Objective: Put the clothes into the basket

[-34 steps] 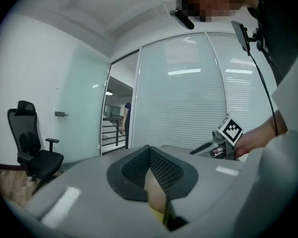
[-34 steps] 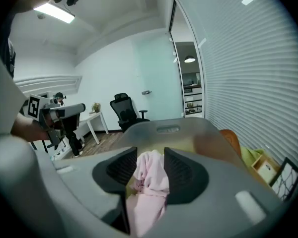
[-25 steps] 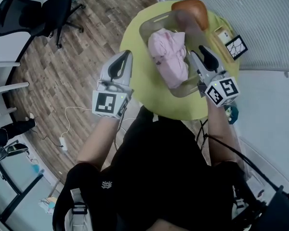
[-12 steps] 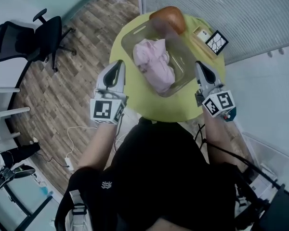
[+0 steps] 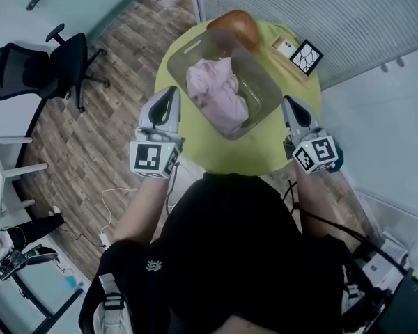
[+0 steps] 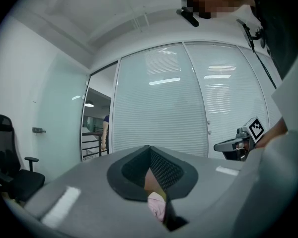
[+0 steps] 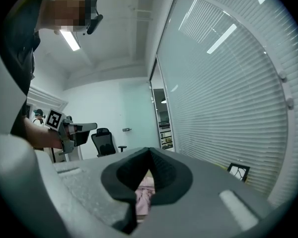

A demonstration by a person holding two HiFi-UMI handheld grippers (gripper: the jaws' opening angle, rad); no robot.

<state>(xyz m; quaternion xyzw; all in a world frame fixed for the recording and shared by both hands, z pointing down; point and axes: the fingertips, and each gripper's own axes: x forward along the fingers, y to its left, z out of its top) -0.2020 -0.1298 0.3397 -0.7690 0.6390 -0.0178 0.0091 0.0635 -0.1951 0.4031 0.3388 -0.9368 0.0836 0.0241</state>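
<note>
- Pink crumpled clothes (image 5: 216, 92) are lying inside the clear rectangular plastic basket (image 5: 266, 82), which is standing on the round yellow-green table (image 5: 265, 150).
- We are seeing the cloth bunched toward the near end of the basket. Whether its lowest fold is resting on the near rim, we cannot tell.
- We are finding the left gripper (image 5: 171, 93) hanging off the table's left edge, apart from the basket. Its jaws are meeting at the tips with nothing between them.
- We are finding the right gripper (image 5: 290, 103) over the table's right edge, beside the basket but not touching it. Its jaws are fully together and empty.
- We are judging the placing as done and the step in hand as backing clear.
- We are recommending that both grippers be kept level and outside the basket walls, since a knock on the light plastic could slide it across the table.
- We are advising a check of the near corner. If any fold is trailing over the rim, one gripper should be opening, pinching that fold and tucking it inward.
- We are noting an orange-brown rounded object (image 5: 234, 22) touching the far end of the basket and a small framed black-and-white picture (image 5: 306, 56) near it. Both are to be left undisturbed.
</note>
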